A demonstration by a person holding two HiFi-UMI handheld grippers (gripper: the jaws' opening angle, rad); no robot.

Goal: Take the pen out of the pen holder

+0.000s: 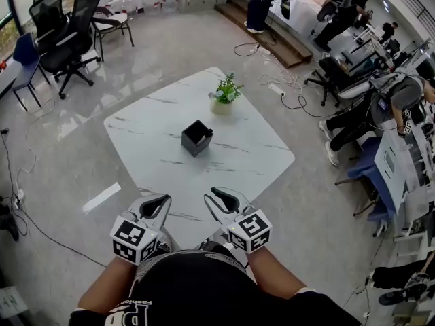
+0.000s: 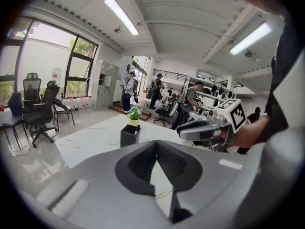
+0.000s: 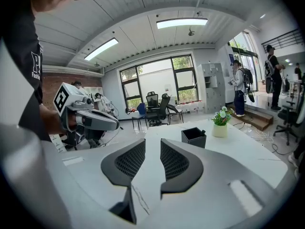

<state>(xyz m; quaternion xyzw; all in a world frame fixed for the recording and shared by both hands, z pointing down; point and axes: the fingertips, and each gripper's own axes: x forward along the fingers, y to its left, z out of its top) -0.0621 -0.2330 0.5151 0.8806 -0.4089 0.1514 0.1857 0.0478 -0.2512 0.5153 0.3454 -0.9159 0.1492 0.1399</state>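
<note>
My tongs and my shirt
My left gripper [image 1: 160,201] and right gripper [image 1: 219,195] each have a pale grey shell, black ribbed pads [image 3: 177,162] and, at the six-o'clock end, a white cube [image 1: 134,240] with black square markers. I wear a black shirt [image 1: 197,284] with white lettering [image 1: 129,314] at seven o'clock.

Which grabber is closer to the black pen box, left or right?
Right, slightly. The right gripper hangs short of the pen holder, a little to its right; the left gripper hangs short too, farther to its left.
</note>
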